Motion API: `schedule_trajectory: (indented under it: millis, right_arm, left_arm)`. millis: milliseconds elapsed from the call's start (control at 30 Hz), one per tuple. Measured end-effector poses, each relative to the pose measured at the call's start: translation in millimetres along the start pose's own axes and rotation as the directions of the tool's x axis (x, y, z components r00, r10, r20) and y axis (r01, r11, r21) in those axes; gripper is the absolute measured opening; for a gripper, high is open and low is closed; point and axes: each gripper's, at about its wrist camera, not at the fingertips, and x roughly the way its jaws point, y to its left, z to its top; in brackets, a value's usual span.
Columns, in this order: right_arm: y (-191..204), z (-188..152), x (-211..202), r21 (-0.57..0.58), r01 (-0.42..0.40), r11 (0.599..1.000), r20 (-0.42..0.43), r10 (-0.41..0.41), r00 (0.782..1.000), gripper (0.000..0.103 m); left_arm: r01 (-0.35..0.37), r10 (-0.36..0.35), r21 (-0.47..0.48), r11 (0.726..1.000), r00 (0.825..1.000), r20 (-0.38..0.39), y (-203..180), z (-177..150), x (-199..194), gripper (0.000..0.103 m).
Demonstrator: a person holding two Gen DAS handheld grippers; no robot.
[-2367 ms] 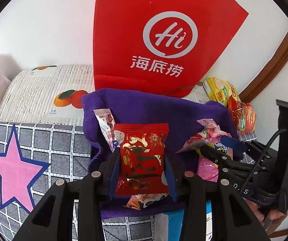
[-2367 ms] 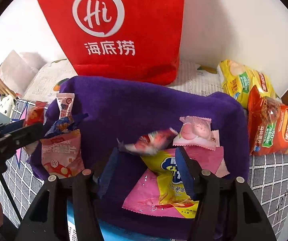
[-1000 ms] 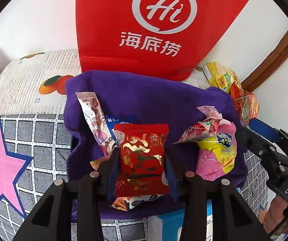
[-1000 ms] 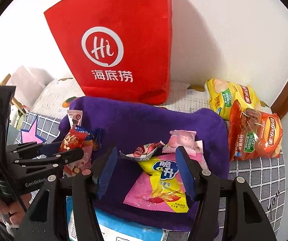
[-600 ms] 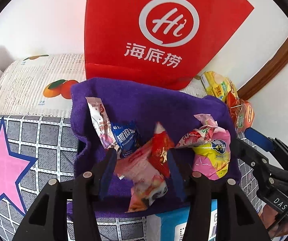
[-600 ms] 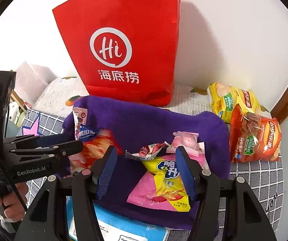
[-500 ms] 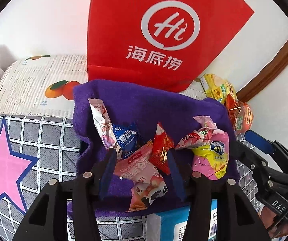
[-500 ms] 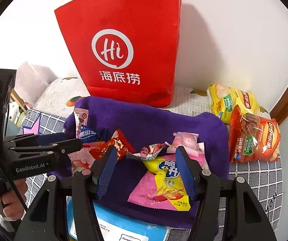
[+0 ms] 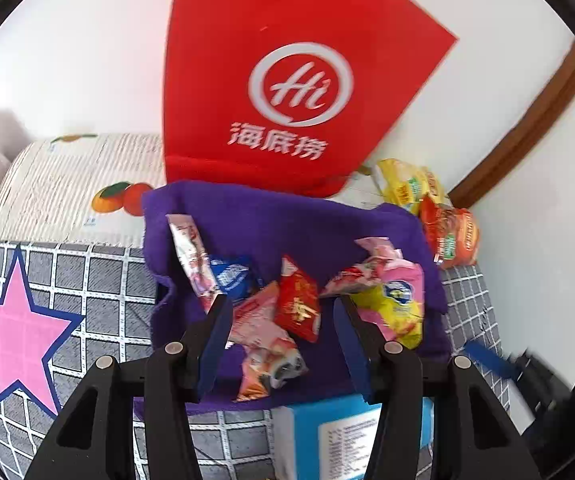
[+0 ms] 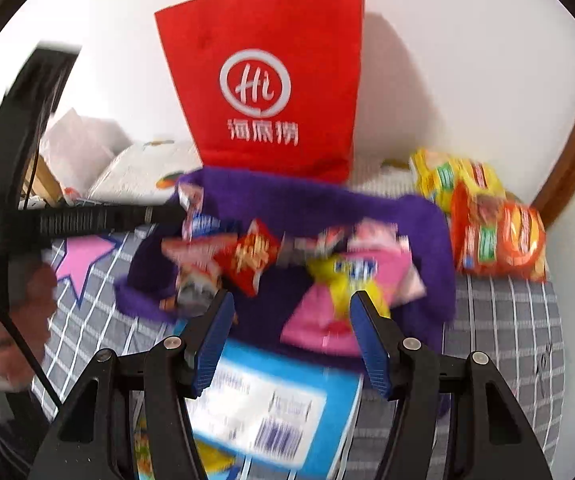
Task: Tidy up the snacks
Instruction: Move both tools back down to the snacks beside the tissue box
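Observation:
A purple cloth bin (image 9: 287, 224) holds several snack packets. A red packet (image 9: 299, 306) lies in its middle beside a pink-and-white packet (image 9: 261, 330), a blue one (image 9: 231, 276) and a long white stick pack (image 9: 189, 252). A yellow-and-pink pack (image 9: 397, 306) lies at the bin's right. My left gripper (image 9: 283, 340) is open and empty just above the bin's near edge. My right gripper (image 10: 291, 336) is open and empty, back from the bin (image 10: 327, 204); the red packet (image 10: 251, 256) shows there too.
A red paper bag (image 9: 287, 80) stands behind the bin against the white wall. Yellow and orange chip bags (image 10: 491, 224) lie at the right. A blue-and-white box (image 10: 271, 400) sits in front of the bin. The surface is a grey checked cloth with a pink star (image 9: 23, 328).
My left gripper opened and dropped the red packet into the bin, then drew back a little. My right gripper has pulled back and up from the bin.

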Motion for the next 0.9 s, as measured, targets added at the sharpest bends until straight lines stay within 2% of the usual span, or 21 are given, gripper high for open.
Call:
schedule_trajectory:
  millis: [67, 233, 433, 633, 900]
  right_arm:
    - [1, -19, -8, 0.015, -0.015, 1.000, -0.007, 0.015, 1.000, 0.060]
    - [6, -66, -24, 0.051, -0.057, 0.997, -0.014, 0.058, 0.998, 0.060]
    - [24, -103, -31, 0.063, -0.118, 0.991, -0.031, 0.120, 0.992, 0.060]
    - [52, -120, -20, 0.040, -0.166, 0.985, -0.056, 0.168, 0.984, 0.060]
    - [76, -124, 5, 0.002, -0.159, 0.987, -0.098, 0.159, 0.982, 0.060]
  left_arm:
    - [0.000, 0.000, 0.015, 1.000, 1.000, 0.012, -7, -3, -5, 0.055]
    - [0.006, -0.009, 0.051, 0.999, 0.999, 0.045, -21, -9, -25, 0.056]
    - [0.014, -0.018, 0.051, 0.999, 0.998, 0.068, -14, -29, -51, 0.059]
    - [-0.041, 0.040, 0.011, 0.999, 0.996, 0.074, 24, -52, -68, 0.059]
    - [-0.068, 0.068, -0.012, 0.998, 0.996, 0.061, 56, -88, -78, 0.059]
